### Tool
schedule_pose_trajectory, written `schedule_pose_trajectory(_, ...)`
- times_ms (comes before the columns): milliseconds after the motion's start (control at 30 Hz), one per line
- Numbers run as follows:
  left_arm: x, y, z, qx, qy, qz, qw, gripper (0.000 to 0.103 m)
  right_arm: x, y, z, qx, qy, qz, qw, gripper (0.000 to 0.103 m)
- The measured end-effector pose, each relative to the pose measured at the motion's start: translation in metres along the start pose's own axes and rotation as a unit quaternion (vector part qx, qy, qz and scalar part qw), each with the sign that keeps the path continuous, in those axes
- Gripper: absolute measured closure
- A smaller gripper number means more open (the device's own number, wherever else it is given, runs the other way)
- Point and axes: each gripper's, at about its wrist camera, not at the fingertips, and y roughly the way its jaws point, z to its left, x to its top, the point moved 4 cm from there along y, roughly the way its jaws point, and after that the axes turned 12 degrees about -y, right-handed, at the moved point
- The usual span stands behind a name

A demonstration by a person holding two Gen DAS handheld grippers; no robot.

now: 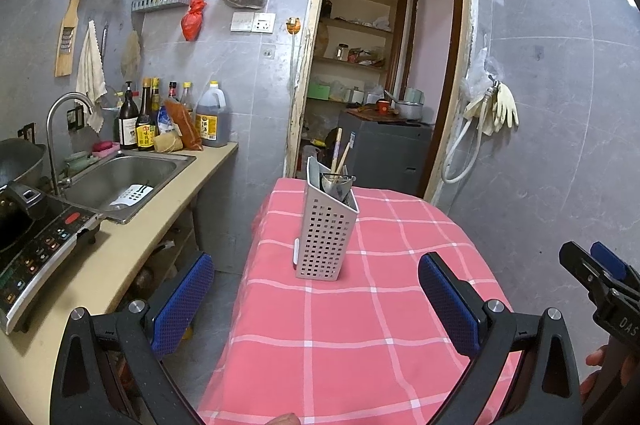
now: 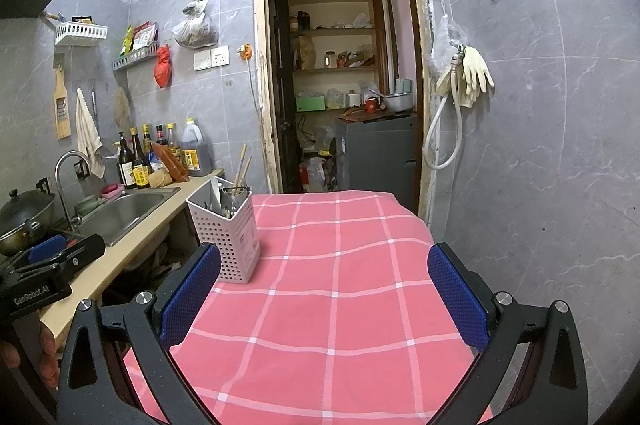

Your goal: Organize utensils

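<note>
White perforated plastic: the utensil holder (image 1: 326, 229) is seen standing upright on the pink checked cloth (image 1: 360, 325) covering the worktop, long axis vertical. Chopsticks (image 1: 339, 155) and some metal pieces, not identifiable, are already held in it, tips sticking up past the rim. No loose utensils are seen on the cloth in either view, so the task is judged to be either at its start or close to done; which cannot be told. Left gripper (image 1: 316, 301): jaws spread wide, nothing between the blue pads, the holder lying dead ahead of the gap and centred on it, apart from both pads. Right gripper (image 2: 324, 293): jaws likewise spread and empty, only bare cloth between them; in that view the holder (image 2: 226, 233) is found ahead and to the left, just beyond the left pad, outside the gap. The left is therefore judged the better-aligned arm for any reach to the holder: a straight advance would bring the jaws around it, while the right would need a leftward shift first. Each gripper is caught at the edge of the other's view, left gripper (image 2: 52, 267) low at the left, right gripper (image 1: 600, 281) low at the right, well apart with the holder ahead between them. A sink (image 1: 120, 177) is noted well left of the left jaws; a white slotted item lies in it, type unclear. A top-heavy tip is judged the main risk if the holder is gripped high.
</note>
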Motion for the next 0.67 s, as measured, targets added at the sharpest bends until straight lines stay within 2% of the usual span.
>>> schedule_pose_trajectory(433,0.003,0.007,0.0,0.001,0.028,0.001,0.9996,0.0,-0.002,0.006,0.006,0.005,-0.005,0.004,1.0,0.001)
schedule_pose_trajectory(667,0.003,0.01,0.004,0.002,0.025,0.008,0.9997,0.0,-0.004,0.01,0.007,0.005,-0.005,0.007,1.0,0.001)
